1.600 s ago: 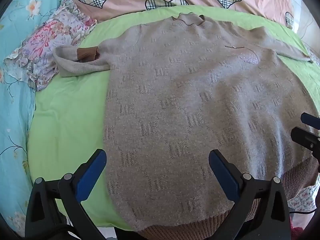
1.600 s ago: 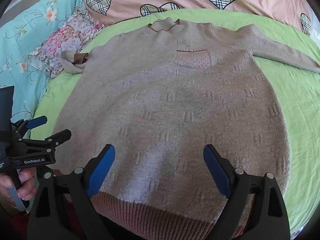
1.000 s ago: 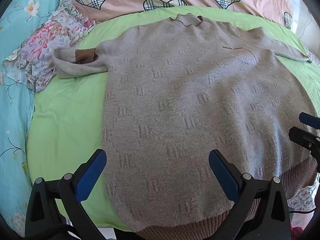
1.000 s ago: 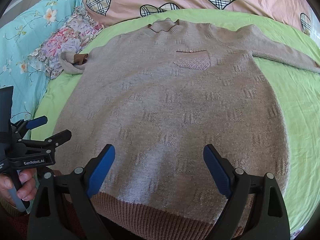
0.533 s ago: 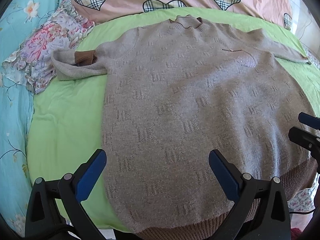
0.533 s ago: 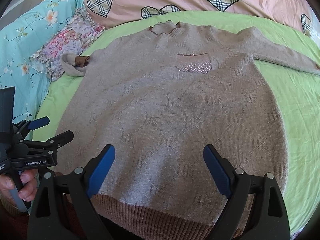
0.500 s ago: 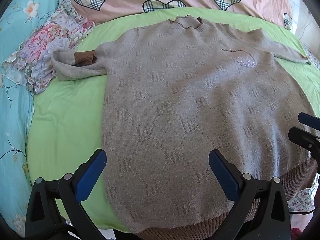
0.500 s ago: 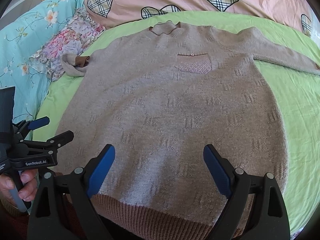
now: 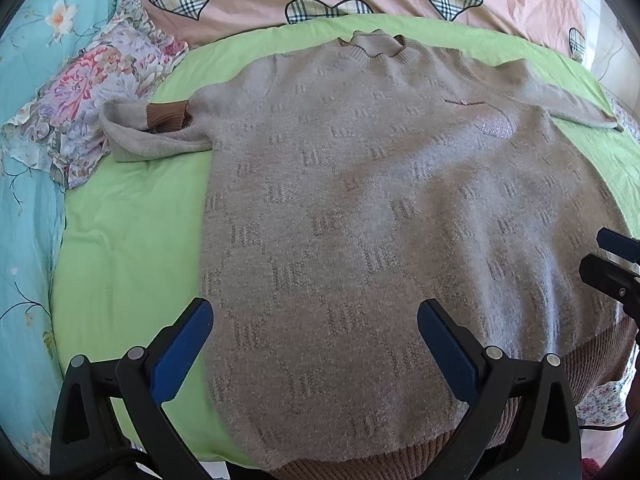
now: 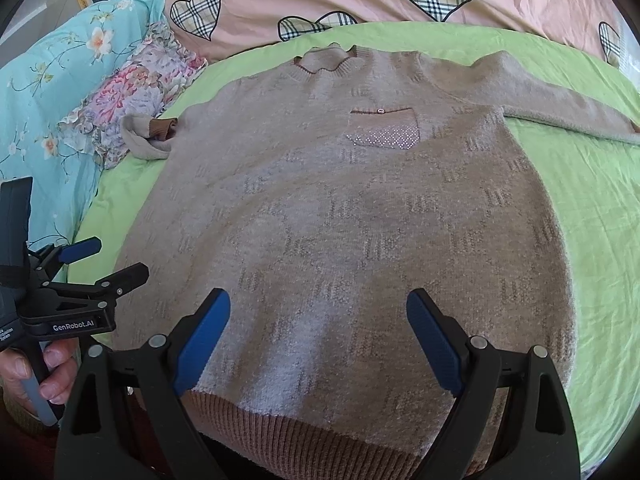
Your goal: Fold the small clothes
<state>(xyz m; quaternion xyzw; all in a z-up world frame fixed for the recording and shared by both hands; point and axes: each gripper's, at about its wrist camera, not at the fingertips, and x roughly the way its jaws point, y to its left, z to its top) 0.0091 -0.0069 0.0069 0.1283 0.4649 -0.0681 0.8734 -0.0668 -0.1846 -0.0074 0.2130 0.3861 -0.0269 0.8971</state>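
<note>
1. Over the last second and a half almost nothing has changed: a beige knitted sweater (image 9: 380,220) lies face up and spread flat on a green sheet (image 9: 128,240), and only the camera views have drifted slightly. No part of the sweater has been lifted or turned over.

2. For the task, this suggests folding has not begun. The body is smooth, so the next step is probably bringing in a sleeve or a side edge.

3. The left gripper (image 9: 314,350) hovers over the lower part of the sweater. Its jaws stand wide apart and hold nothing. The sweater's left side edge passes just inside the left jaw, and the ribbed brown hem (image 9: 400,464) sits below and between the jaws.

4. The right gripper (image 10: 318,338) is posed the same way, jaws spread wide and empty, with the hem directly beneath them and the sweater body stretching ahead.

5. Ahead of the left jaws and off to the left, one sleeve (image 9: 152,136) is doubled back on itself, showing its brown cuff. Ahead of the right jaws and far to the right, the other sleeve (image 10: 560,114) lies stretched straight out.

6. In the right wrist view, the left gripper appears at the left edge, held by a hand (image 10: 38,376) beside the sweater's edge.
</note>
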